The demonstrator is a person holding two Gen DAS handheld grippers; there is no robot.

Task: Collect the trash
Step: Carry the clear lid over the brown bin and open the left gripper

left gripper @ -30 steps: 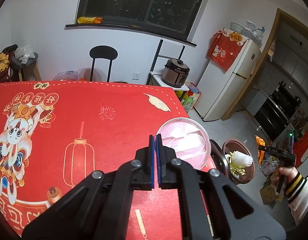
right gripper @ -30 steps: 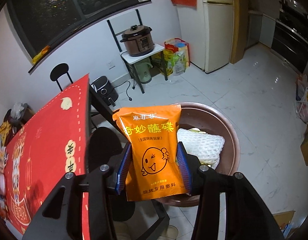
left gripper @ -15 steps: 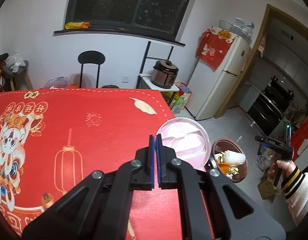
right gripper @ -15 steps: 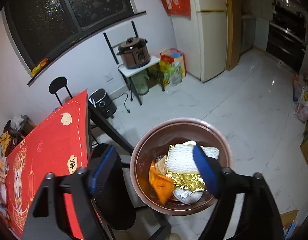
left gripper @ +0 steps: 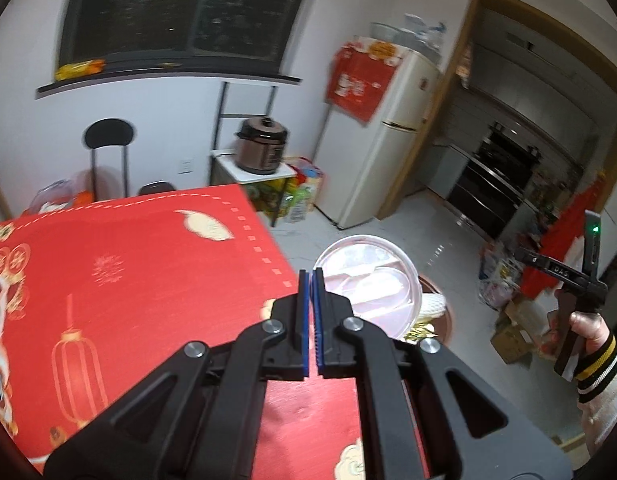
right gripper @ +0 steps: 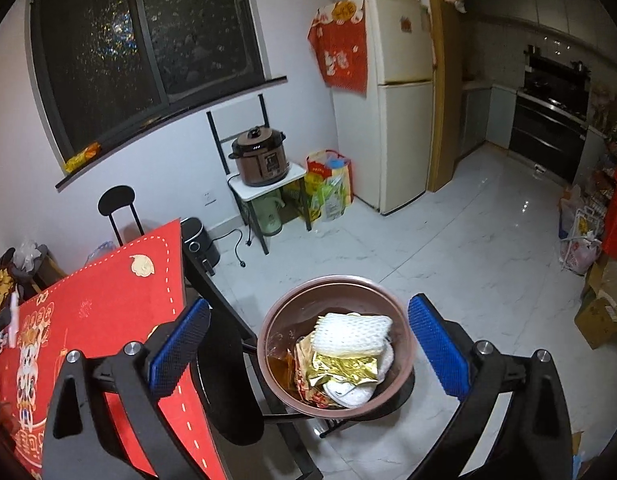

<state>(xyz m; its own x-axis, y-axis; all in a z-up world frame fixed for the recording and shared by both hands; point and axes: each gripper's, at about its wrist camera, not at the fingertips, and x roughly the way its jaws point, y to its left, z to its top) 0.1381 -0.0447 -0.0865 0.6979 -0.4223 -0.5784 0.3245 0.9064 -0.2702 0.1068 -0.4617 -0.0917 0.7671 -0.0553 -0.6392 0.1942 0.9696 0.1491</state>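
Right wrist view showed the red table [right gripper: 108, 300] at your left and, beside its corner on a low stand, the brown bin [right gripper: 336, 344] directly under your right gripper [right gripper: 308, 344]. Those tongs stood wide apart and carried nothing. In the bin lay a white foam net [right gripper: 350, 334] on top, gold foil [right gripper: 344, 368] beneath it, and an orange wrapper [right gripper: 282, 368] against the left wall.

From the left wrist view, your left gripper [left gripper: 311, 320] was clenched, blue pads pressed face to face; whether anything thin sat between them could not be told. Just past its tips sat a pink plastic lid [left gripper: 370, 284], overhanging the table's corner with the bin partly hidden below it.

If that lid was the next piece of trash, I judged it light, thin and fairly stiff, but smooth enough to slip from rubber pads. You would have done best to pinch its raised rim at the near edge, one finger above and one below, rather than press on the flat middle, which would likely flex. Overhanging as it was, a nudge might have tipped it off the table before you had hold.
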